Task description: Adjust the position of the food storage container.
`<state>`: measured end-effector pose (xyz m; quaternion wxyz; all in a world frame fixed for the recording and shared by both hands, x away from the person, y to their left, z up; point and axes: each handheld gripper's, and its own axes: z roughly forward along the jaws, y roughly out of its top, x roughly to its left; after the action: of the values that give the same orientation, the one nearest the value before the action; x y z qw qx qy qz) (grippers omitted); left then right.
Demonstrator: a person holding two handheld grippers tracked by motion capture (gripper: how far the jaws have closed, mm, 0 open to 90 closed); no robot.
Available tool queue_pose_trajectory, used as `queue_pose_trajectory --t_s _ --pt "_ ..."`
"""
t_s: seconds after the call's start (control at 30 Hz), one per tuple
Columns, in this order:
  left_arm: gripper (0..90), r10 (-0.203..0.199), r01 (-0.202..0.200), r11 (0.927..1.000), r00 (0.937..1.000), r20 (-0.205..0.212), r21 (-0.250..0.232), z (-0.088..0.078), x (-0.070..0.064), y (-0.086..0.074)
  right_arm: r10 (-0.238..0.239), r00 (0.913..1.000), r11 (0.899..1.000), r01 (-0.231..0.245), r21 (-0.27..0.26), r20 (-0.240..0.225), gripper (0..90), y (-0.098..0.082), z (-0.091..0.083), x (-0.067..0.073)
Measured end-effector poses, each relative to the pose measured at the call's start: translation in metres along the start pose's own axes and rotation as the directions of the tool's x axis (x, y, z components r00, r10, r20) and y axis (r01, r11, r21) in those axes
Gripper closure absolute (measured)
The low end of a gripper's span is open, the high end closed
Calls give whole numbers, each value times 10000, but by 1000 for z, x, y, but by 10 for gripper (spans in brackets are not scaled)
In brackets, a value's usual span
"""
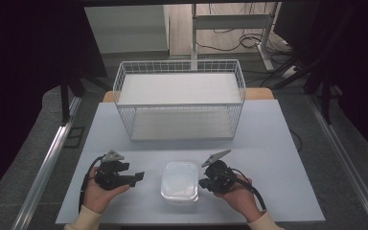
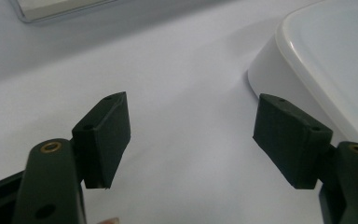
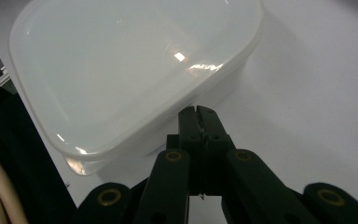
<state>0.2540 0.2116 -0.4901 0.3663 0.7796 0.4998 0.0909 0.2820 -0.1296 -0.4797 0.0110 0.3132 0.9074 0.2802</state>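
Observation:
A translucent white plastic container [image 1: 178, 181] with its lid on sits on the table near the front edge, between my two grippers. My left gripper [image 1: 138, 177] lies to its left, open, a short gap away and pointing at it. In the left gripper view the jaws of the left gripper [image 2: 192, 116] stand wide apart over bare table, with the container [image 2: 335, 60] at the right, close to the right jaw. My right gripper [image 1: 202, 183] is at the container's right side. In the right gripper view the right gripper [image 3: 198, 112] is shut on nothing, its tips just under the rim of the container [image 3: 130, 60].
A white wire basket [image 1: 179, 99] with a pale floor stands at the back middle of the light table [image 1: 268, 143]. Its near corner [image 2: 51, 9] appears at the top of the left gripper view. A hand holds each gripper at the table's front edge.

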Motion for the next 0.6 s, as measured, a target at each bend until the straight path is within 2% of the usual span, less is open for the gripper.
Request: queue_pose_trajectory --t_s 0.17,0.33,0.53,0.6 --pt "270 -17 17 10000 10000 -12 -12 0 0 0 -89 9999 10000 89 -10 -68 897 1 3 4" --pt "270 7 -7 10000 10000 -5 -4 1 -1 0 4 10000 9999 -3 -141 85 896 0 8 2" --pt "270 8 -8 10000 10000 -12 -12 0 -1 0 128 9996 9987 -115 -498 258 897 3 12 -2" --pt "269 21 -21 10000 10000 -10 -27 0 -2 1 129 9994 9975 -108 -694 307 897 10 15 -2"
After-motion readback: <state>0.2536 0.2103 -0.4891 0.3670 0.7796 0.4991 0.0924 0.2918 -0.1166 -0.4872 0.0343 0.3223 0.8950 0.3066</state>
